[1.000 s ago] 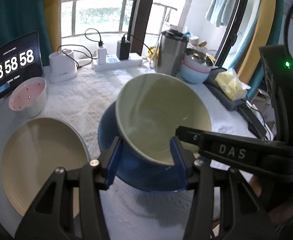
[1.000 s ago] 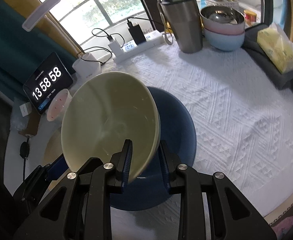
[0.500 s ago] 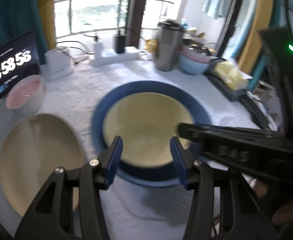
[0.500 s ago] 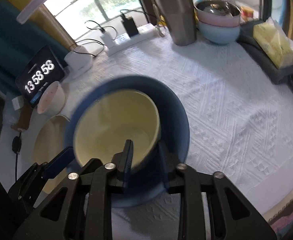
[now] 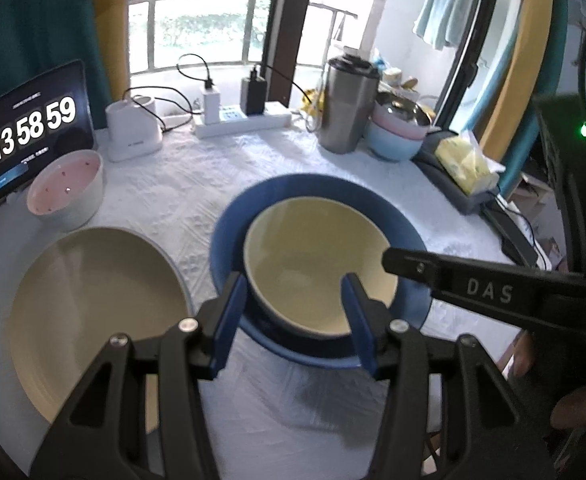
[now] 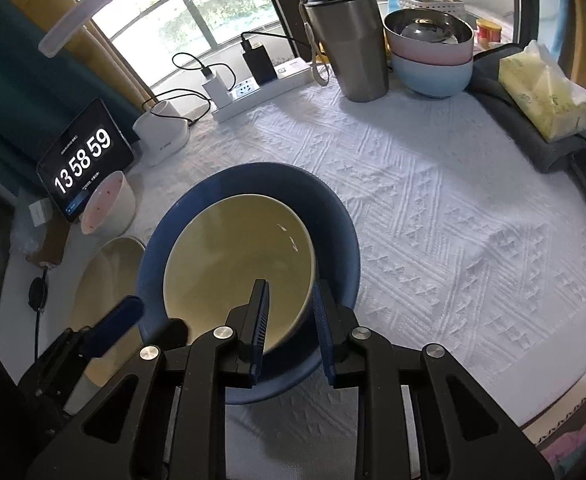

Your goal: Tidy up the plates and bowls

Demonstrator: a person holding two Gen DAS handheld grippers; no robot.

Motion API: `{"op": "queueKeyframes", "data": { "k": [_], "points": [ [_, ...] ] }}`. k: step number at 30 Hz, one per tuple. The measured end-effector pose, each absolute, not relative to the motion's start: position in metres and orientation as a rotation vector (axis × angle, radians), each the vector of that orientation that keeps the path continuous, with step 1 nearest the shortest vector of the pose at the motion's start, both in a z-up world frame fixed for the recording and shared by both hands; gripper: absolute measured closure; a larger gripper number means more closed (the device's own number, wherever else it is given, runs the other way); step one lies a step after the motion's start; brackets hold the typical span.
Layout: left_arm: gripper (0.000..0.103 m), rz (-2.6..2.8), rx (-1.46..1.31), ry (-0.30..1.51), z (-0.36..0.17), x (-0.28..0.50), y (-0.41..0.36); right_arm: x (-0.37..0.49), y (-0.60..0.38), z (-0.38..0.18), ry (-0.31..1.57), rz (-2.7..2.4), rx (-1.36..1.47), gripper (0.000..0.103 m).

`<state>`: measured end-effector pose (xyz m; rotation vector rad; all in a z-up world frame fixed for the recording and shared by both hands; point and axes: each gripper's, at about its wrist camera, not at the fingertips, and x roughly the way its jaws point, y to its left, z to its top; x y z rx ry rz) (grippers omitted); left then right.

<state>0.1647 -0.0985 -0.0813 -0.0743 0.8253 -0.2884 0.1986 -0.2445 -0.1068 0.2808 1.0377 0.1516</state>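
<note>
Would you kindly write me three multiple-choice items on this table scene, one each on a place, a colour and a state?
1. Where does the yellow bowl sit? A on the floor; B in the blue plate; C on a chair.
2. What colour is the bottom bowl stacked beside the steel tumbler? A light blue; B green; C red.
3. How is the left gripper? A shut on a cup; B shut on a spoon; C open, empty.
Key: B, the blue rim rings it; A, its wall shows light blue; C, its fingers stand apart, pressing nothing.
</note>
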Motion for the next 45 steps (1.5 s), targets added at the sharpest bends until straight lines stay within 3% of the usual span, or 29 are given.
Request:
{"op": "queueKeyframes", "data": {
  "k": [45],
  "points": [
    [0.051, -0.162, -0.274, 0.751, -0.070, 0.183, 0.028, 0.222, -0.137, -0.081, 1.008, 0.246, 0.115, 0.077]
  ]
}}
